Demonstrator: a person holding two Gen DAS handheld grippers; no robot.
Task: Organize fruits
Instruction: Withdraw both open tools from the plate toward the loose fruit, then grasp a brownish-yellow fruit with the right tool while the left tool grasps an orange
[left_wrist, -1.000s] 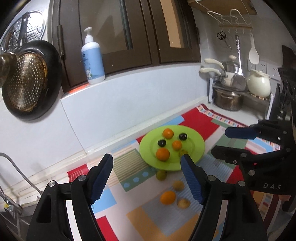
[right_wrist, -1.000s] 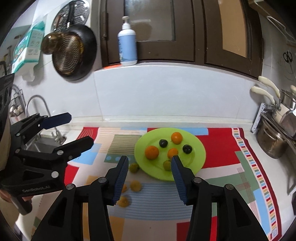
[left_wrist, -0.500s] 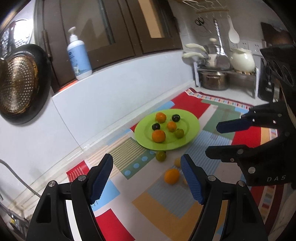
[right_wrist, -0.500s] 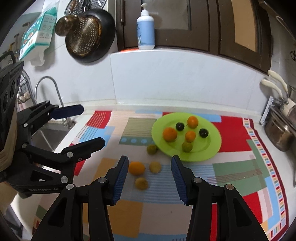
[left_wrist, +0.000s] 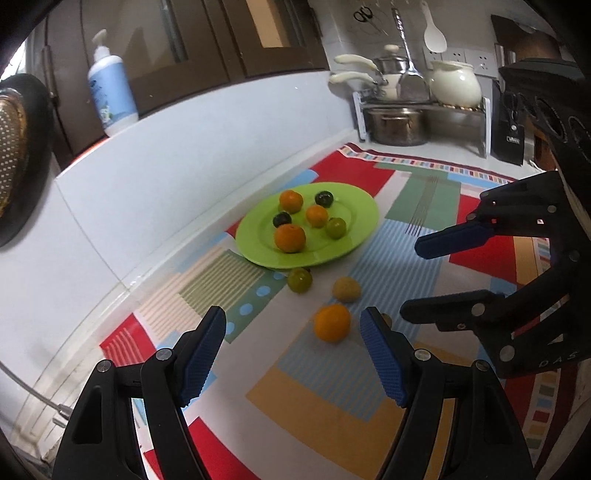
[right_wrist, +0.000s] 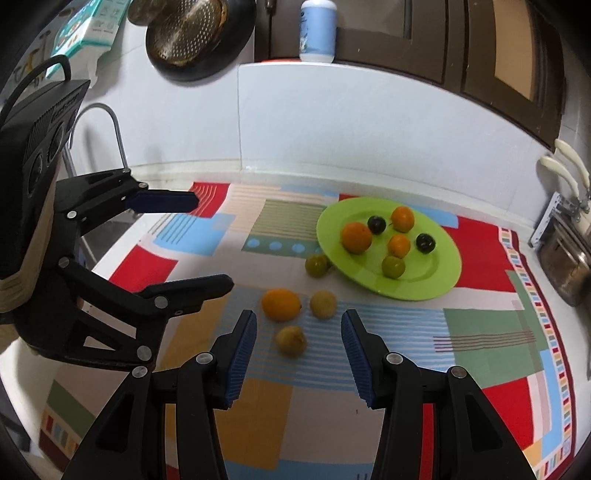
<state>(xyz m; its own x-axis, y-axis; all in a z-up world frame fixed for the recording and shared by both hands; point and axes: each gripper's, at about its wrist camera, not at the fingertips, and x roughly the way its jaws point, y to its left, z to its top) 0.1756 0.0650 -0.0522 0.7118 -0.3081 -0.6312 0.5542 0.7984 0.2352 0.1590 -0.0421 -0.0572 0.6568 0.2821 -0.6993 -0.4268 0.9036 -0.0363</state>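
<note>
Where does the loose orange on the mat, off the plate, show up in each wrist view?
Left wrist: loose orange low centre, just left of the right fingertip.
Right wrist: loose orange centre-left, above the left fingertip.
Shared landmark: green plate, beyond it in both.

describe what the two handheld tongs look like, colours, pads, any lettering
Both the left tongs and the right tongs are matte black plastic frames with silver screw heads at the joints and ribbed blue pads on the inner fingertips. The right tongs carry pale lettering on the side. A black housing with round holes sits behind each.
</note>
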